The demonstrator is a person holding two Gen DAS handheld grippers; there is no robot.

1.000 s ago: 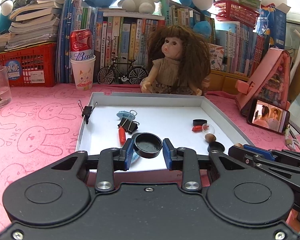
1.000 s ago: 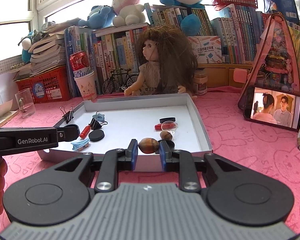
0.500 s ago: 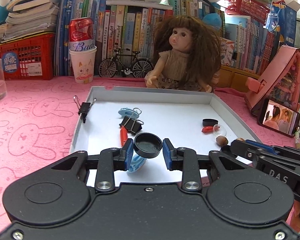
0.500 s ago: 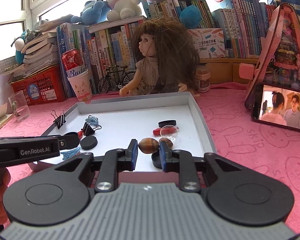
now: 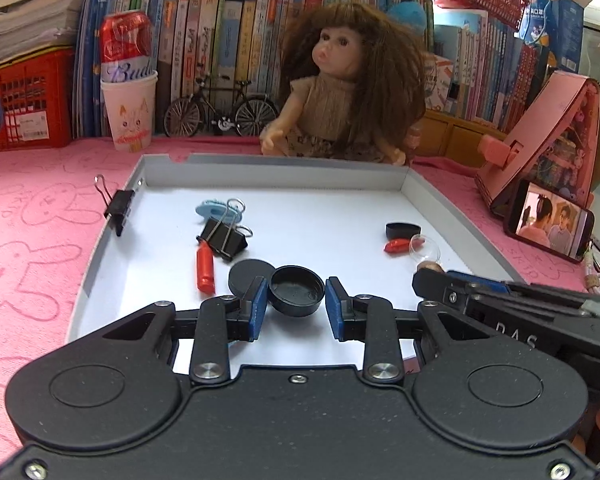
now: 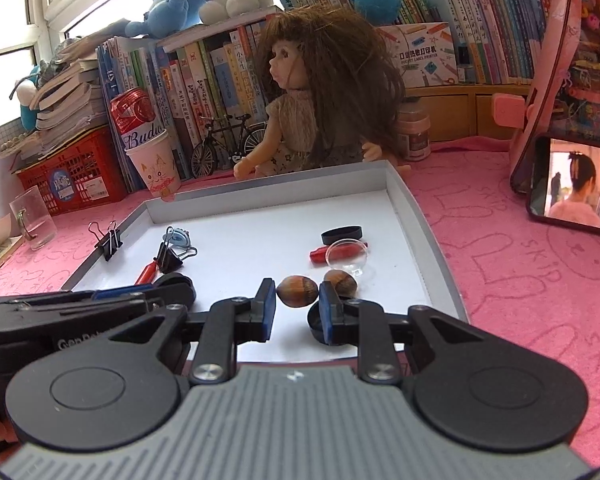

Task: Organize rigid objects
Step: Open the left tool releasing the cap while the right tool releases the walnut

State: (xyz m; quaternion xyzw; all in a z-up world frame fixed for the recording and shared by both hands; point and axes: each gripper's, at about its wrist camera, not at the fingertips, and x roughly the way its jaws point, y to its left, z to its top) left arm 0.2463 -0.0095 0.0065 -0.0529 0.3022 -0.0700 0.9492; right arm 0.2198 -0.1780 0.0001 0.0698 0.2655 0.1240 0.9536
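My left gripper [image 5: 296, 300] is shut on a black round cap [image 5: 297, 290], held open side up just above the white tray [image 5: 284, 160]. A flat black disc [image 5: 248, 274] and a red piece [image 5: 205, 268] lie to its left. My right gripper [image 6: 298, 300] is shut on a brown nut [image 6: 298, 291] over the near right part of the tray [image 6: 428, 240]. A second nut [image 6: 340, 282], a clear dome [image 6: 347, 256] and a black ring cap [image 6: 342, 234] lie just beyond it. Another black cap [image 6: 314, 326] sits under the right finger.
A binder clip [image 5: 224, 236] and a blue clip [image 5: 216, 209] lie mid-tray, and another binder clip [image 5: 118, 206] grips the left rim. Behind the tray sit a doll [image 5: 348, 92], a model bicycle [image 5: 220, 114] and a can in a paper cup [image 5: 128, 112]. A phone [image 5: 548, 224] stands at the right.
Both grippers have moved forward and slightly down over the tray, each still holding its object. The flat black disc now shows beside the left fingers.
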